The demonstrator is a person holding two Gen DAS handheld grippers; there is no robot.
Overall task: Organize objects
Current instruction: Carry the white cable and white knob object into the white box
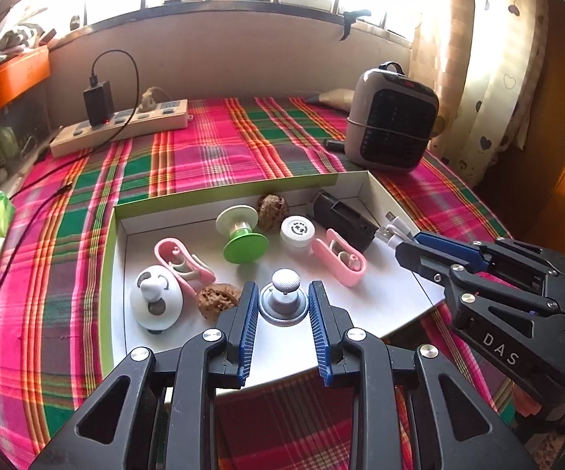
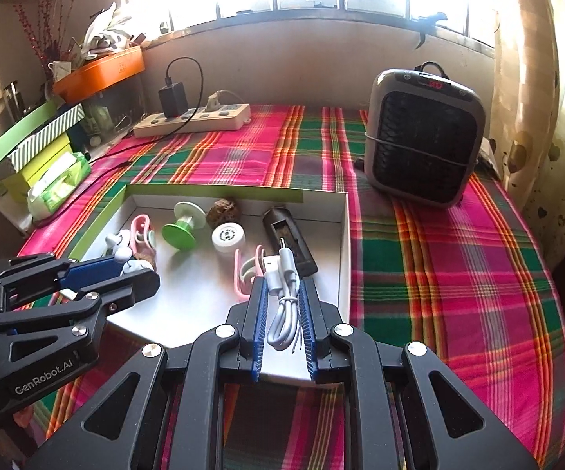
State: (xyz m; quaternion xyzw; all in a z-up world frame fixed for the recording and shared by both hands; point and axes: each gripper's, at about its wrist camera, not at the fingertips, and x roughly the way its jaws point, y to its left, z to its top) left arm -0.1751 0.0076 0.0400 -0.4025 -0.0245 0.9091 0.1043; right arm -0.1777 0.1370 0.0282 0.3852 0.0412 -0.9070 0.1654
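A shallow white box with a green rim point(image 1: 219, 192) lies on the plaid cloth and holds small objects: two pink clips point(image 1: 339, 256), a green and white spool point(image 1: 241, 235), two walnuts point(image 1: 217, 299), a white jar point(image 1: 297, 231), a black case point(image 1: 341, 217) and a white panda-like gadget point(image 1: 156, 298). My left gripper point(image 1: 283, 288) straddles a silver knob point(image 1: 284, 295), jaws close beside it. My right gripper point(image 2: 283, 286) is shut on a coiled white USB cable point(image 2: 282, 293) over the box's right part point(image 2: 345, 235).
A grey heater point(image 2: 423, 137) stands at the back right. A power strip with a black charger point(image 1: 121, 125) lies at the back left. Boxes and a tissue pack point(image 2: 59, 184) line the left edge. Plaid cloth point(image 2: 439, 274) stretches right of the box.
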